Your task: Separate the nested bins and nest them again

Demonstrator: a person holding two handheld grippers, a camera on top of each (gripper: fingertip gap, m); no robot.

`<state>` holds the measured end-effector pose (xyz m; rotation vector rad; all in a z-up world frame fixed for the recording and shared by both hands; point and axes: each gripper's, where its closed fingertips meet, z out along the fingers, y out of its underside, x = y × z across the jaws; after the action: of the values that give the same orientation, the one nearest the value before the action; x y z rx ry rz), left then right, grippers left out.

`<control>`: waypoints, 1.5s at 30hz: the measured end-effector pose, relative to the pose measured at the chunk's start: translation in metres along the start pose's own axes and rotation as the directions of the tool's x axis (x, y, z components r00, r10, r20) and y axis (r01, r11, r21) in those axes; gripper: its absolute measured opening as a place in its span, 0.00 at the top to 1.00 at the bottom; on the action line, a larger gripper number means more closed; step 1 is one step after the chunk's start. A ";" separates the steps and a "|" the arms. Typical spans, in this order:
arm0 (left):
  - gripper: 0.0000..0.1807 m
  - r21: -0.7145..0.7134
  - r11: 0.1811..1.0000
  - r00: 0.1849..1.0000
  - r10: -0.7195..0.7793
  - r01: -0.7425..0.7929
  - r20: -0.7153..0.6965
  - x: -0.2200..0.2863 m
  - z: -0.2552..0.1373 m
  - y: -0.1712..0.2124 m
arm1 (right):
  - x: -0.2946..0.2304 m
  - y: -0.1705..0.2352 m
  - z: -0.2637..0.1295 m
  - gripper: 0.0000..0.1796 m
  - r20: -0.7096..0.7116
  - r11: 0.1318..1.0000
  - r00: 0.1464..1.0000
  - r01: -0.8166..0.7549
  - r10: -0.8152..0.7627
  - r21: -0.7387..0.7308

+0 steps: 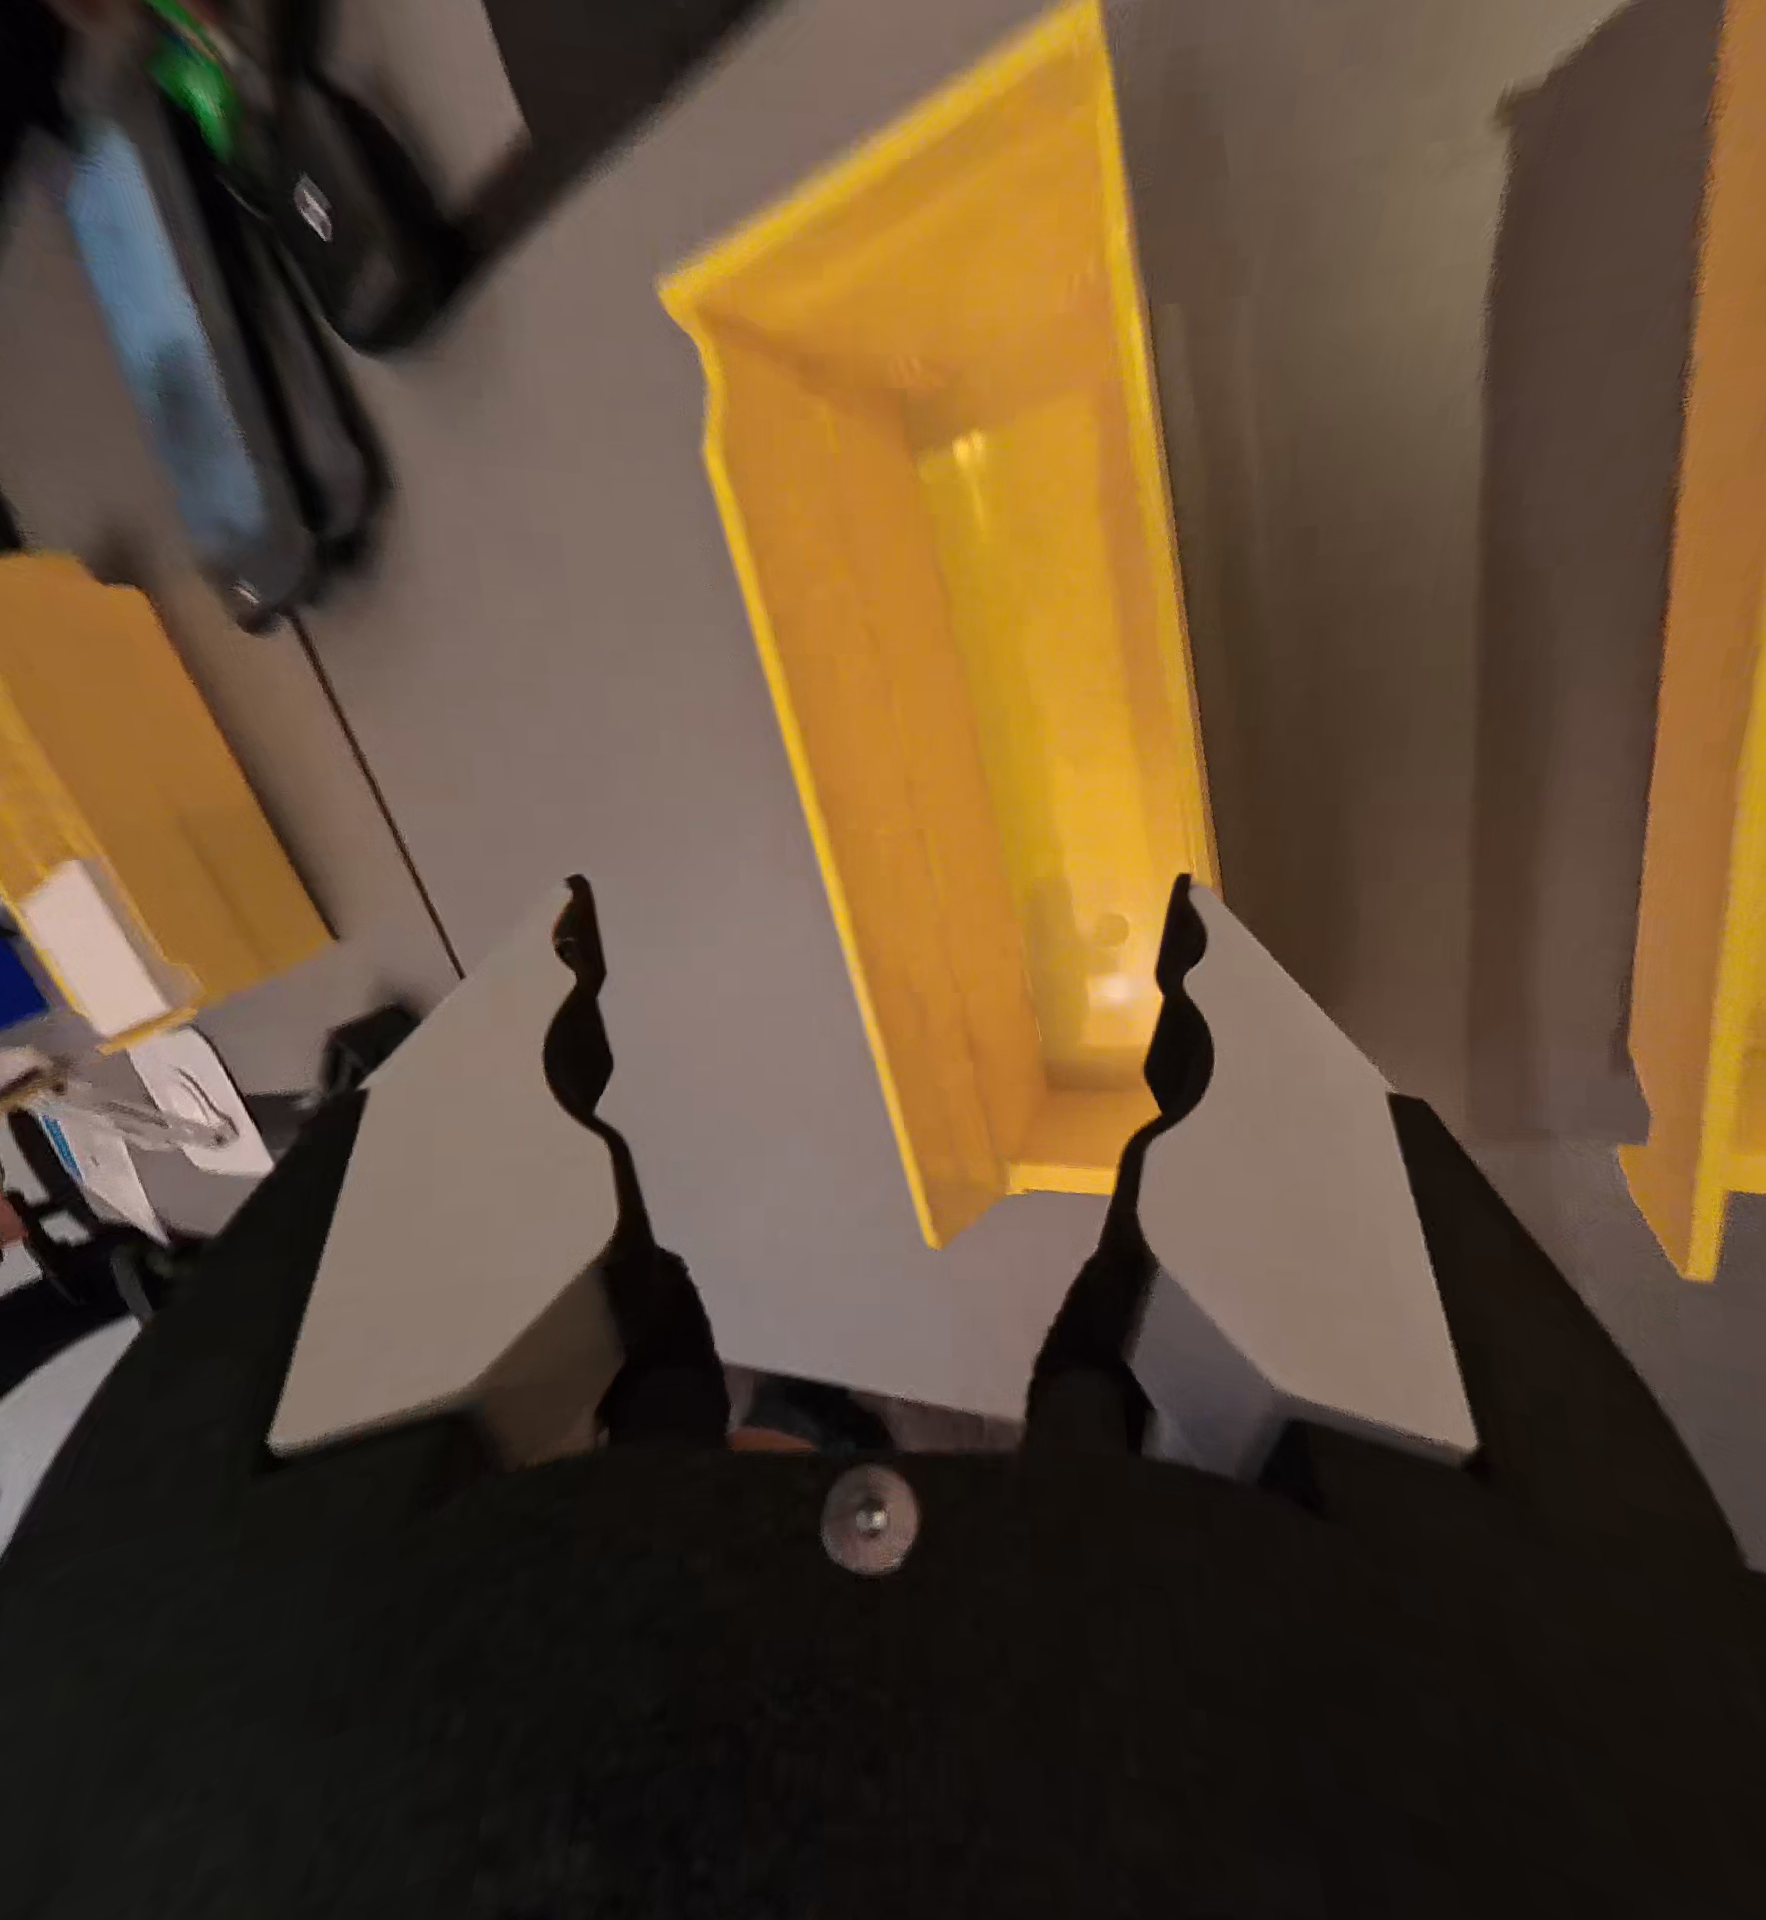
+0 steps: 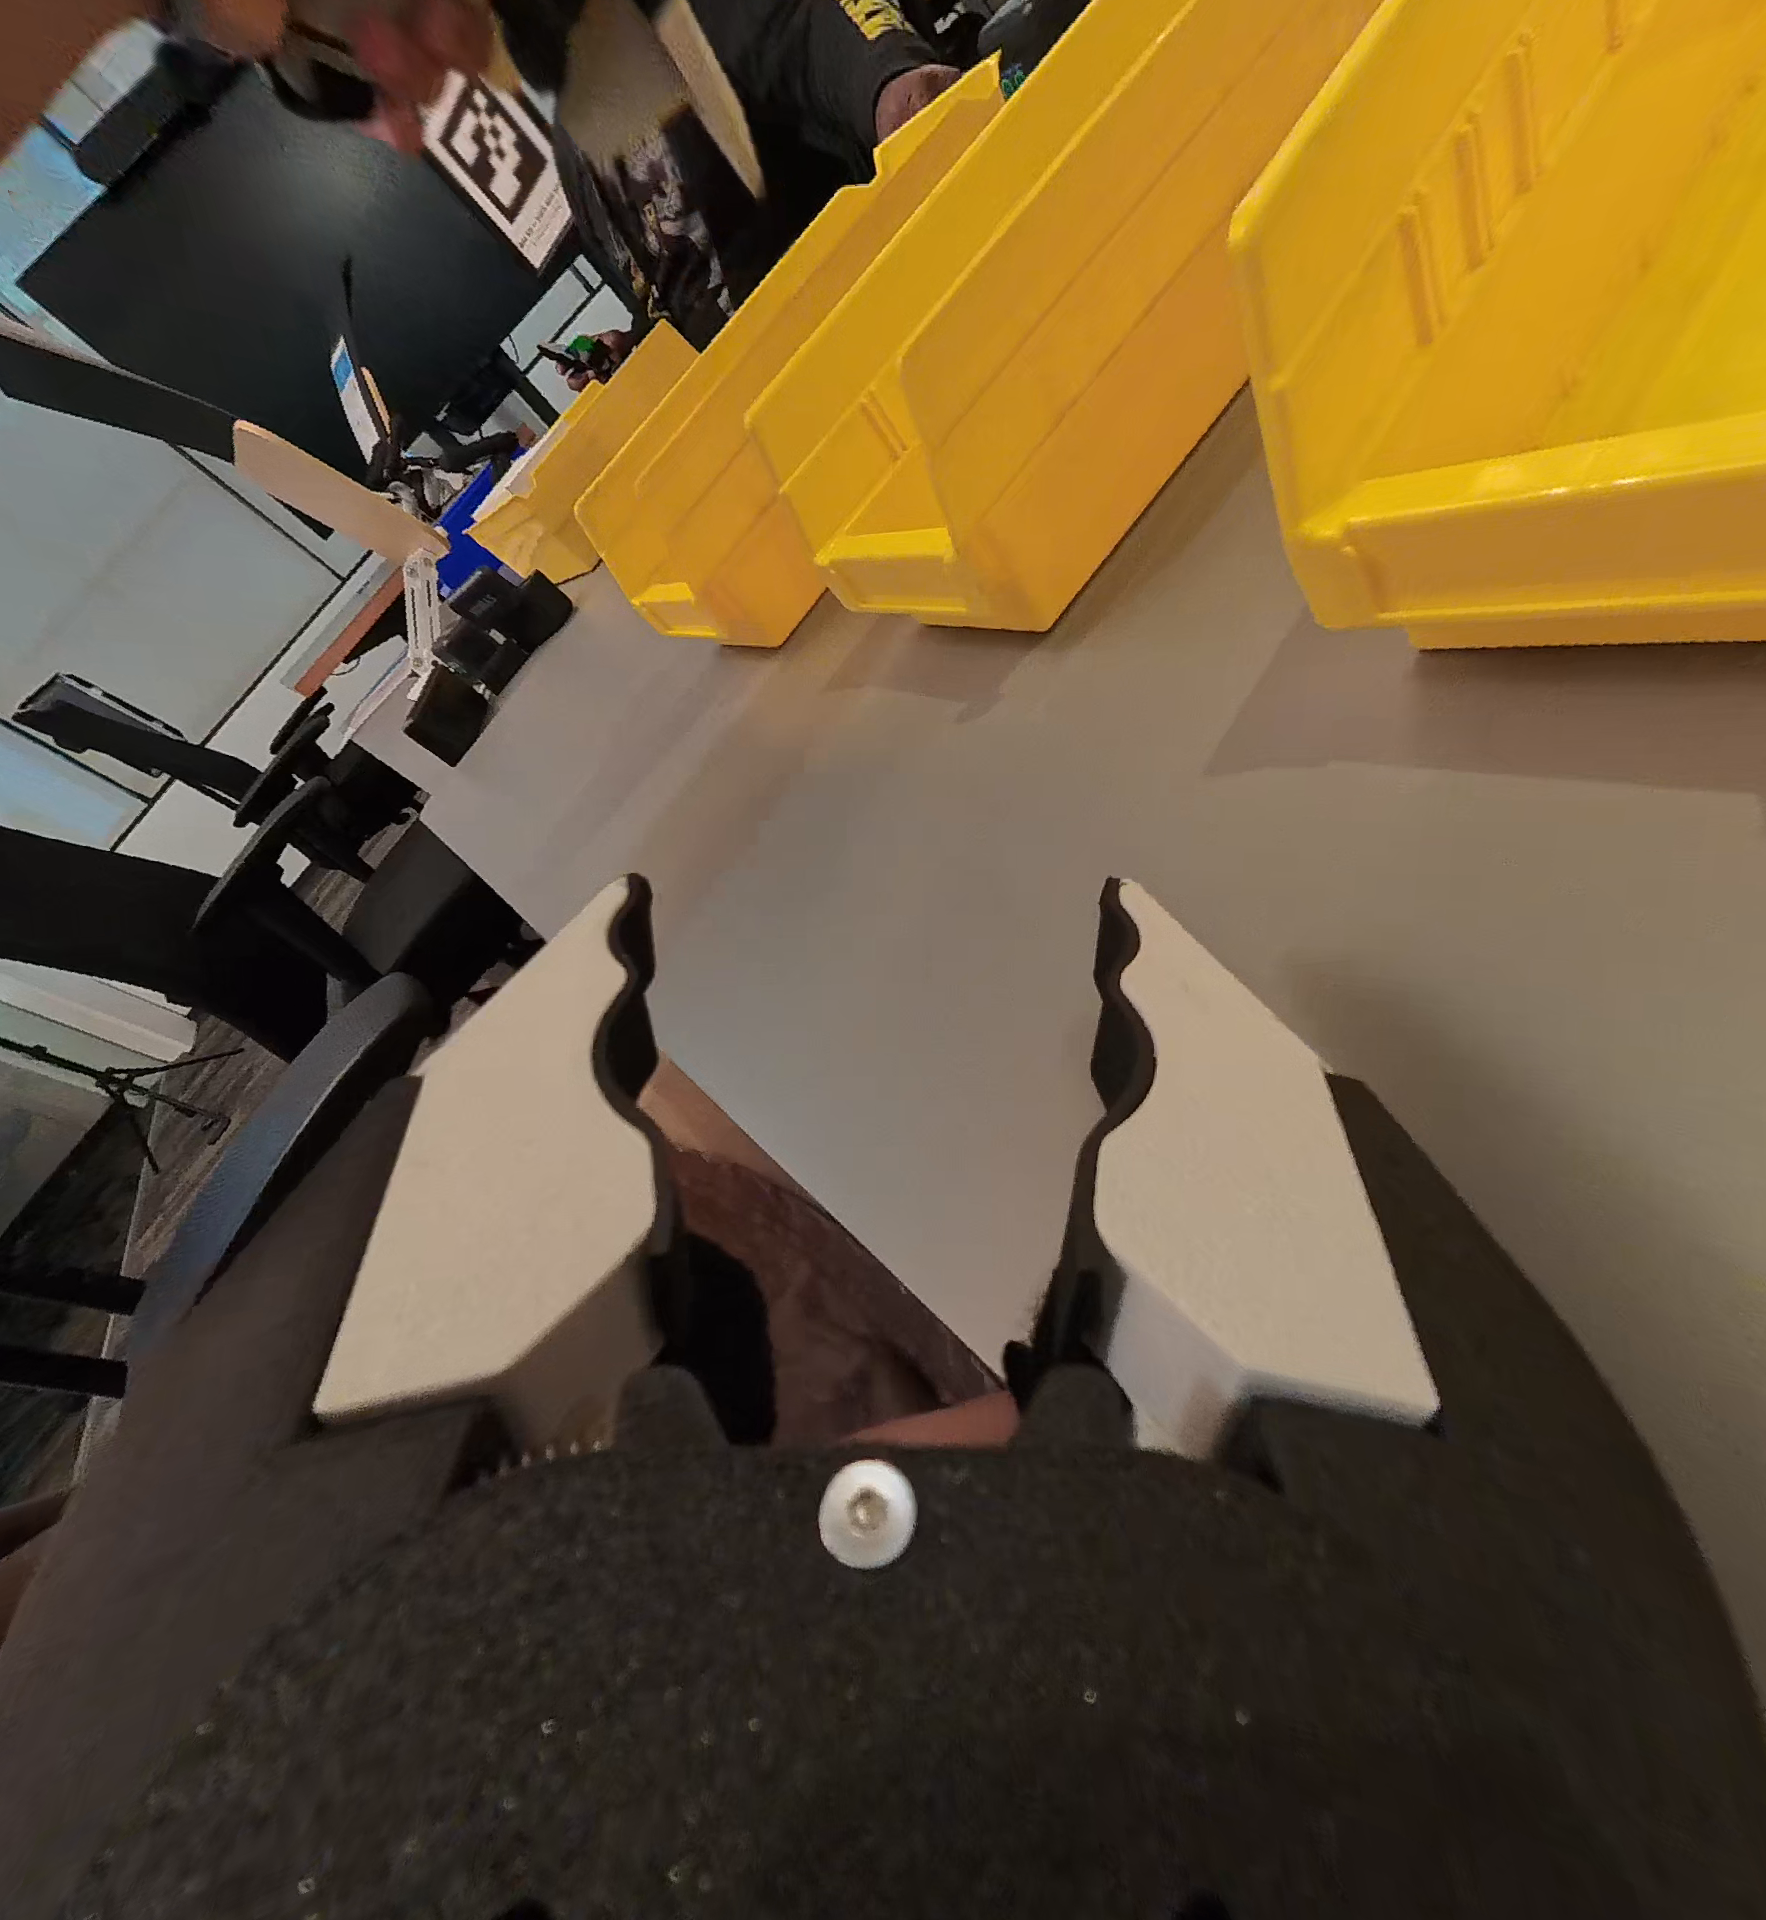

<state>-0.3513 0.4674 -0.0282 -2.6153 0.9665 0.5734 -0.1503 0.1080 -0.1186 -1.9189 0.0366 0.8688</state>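
Observation:
In the left wrist view a long yellow bin (image 1: 972, 665) lies open side up on the grey table, just ahead of my left gripper (image 1: 879, 894). The gripper is open and empty, and its right fingertip overlaps the bin's near end. A second yellow bin (image 1: 1752, 727) is cut off at the right edge, and another yellow bin (image 1: 120, 779) sits far left. In the right wrist view my right gripper (image 2: 874, 899) is open and empty above bare table near its front edge. Several yellow bins stand apart in a row ahead: a near one (image 2: 1585, 436), a middle one (image 2: 983, 457), a farther one (image 2: 713, 520).
The grey table (image 2: 962, 810) has its front edge running under the right gripper. Black office chairs (image 2: 266, 790) and desks stand to the left beyond the table. A person in dark clothing (image 2: 817, 62) is at the table's far side. Clutter lies at the far left (image 1: 79, 1122).

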 end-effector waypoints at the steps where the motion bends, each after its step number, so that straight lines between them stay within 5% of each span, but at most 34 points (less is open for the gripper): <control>1: 0.44 0.067 0.998 1.000 -0.004 0.004 0.005 -0.004 -0.015 -0.005 | 0.001 0.000 0.000 0.52 -0.009 1.000 1.000 0.007 -0.007 0.000; 4: 0.44 0.337 0.939 0.996 -0.053 0.073 -0.070 -0.005 -0.062 -0.015 | 0.000 0.000 -0.002 0.53 -0.023 1.000 0.999 0.023 -0.023 0.004; 8: 0.48 0.684 0.703 0.963 -0.006 0.195 -0.269 0.021 -0.113 0.015 | 0.001 0.000 -0.003 0.53 -0.048 0.999 0.998 0.048 -0.048 0.004; 11: 0.57 0.769 0.551 0.917 0.015 0.324 -0.397 0.042 -0.117 0.081 | 0.007 -0.002 -0.005 0.53 -0.089 0.997 0.993 0.076 -0.075 0.010; 12: 0.64 0.798 0.518 0.928 0.021 0.308 -0.372 0.048 -0.114 0.108 | 0.011 -0.004 -0.007 0.53 -0.115 0.996 0.989 0.091 -0.089 0.018; 17: 0.65 0.899 0.318 0.954 -0.118 0.299 -0.276 0.091 -0.092 0.219 | 0.036 -0.020 -0.022 0.53 -0.301 0.976 0.935 0.214 -0.189 0.051; 23: 0.62 0.838 0.382 0.894 0.062 0.389 -0.443 0.159 -0.049 0.256 | 0.041 -0.043 -0.023 0.53 -0.274 0.964 0.955 0.170 -0.111 0.203; 27: 0.71 0.786 0.315 0.820 0.042 0.532 -0.572 0.139 -0.052 0.246 | 0.049 -0.053 -0.028 0.53 -0.323 0.952 0.937 0.209 -0.131 0.222; 31: 0.68 0.685 0.448 0.758 0.023 0.575 -0.651 0.147 -0.022 0.228 | 0.043 -0.049 -0.035 0.53 -0.360 0.945 0.916 0.261 -0.178 0.196; 38: 0.71 0.808 0.356 0.862 0.014 0.469 -0.507 0.140 -0.032 0.198 | 0.034 -0.024 -0.063 0.53 -0.563 0.868 0.732 0.494 -0.385 0.049; 45: 0.60 0.842 0.361 0.904 -0.005 0.400 -0.427 0.150 -0.027 0.177 | 0.034 -0.008 -0.072 0.53 -0.544 0.920 0.792 0.383 -0.278 0.087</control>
<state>-0.3583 0.2450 -0.0976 -1.7007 0.6819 -0.4808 -0.0826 0.0659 -0.1141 -1.8472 0.1022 0.0804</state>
